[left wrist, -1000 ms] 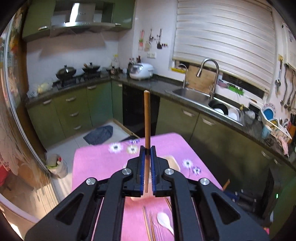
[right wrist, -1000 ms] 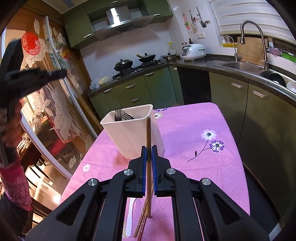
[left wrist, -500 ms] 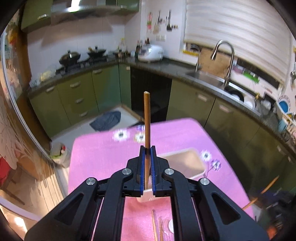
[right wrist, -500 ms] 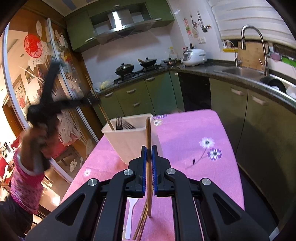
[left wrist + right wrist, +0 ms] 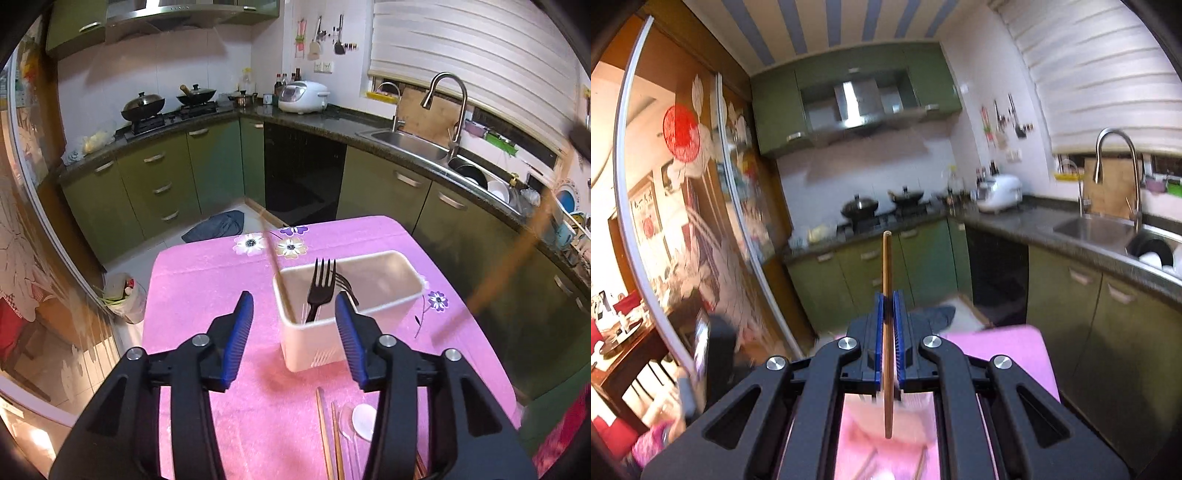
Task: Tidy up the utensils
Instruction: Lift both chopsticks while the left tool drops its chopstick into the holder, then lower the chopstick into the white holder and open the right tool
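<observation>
The left hand-held gripper (image 5: 294,334) had just been opening, nothing left between its blue pads. Its chopstick (image 5: 277,275), blurred, slanted into the white utensil holder (image 5: 347,328) beside the black fork (image 5: 320,286), likely dropped so it would stand sorted. More chopsticks (image 5: 328,439) and a white spoon (image 5: 364,421) lay on the pink worktop (image 5: 207,280). The right hand-held gripper (image 5: 888,341) was clenched on another chopstick (image 5: 887,280), upright, probably bound for the holder.

I see motion-blurred chopstick (image 5: 276,273) leaning in caddy (image 5: 384,325), upper end faint. Blurred brown streak (image 5: 517,254) right of frame, can't identify. Loose chopsticks (image 5: 325,439), spoon (image 5: 364,421) cut by bottom edge. Right view: bench (image 5: 1008,350) smeared.
</observation>
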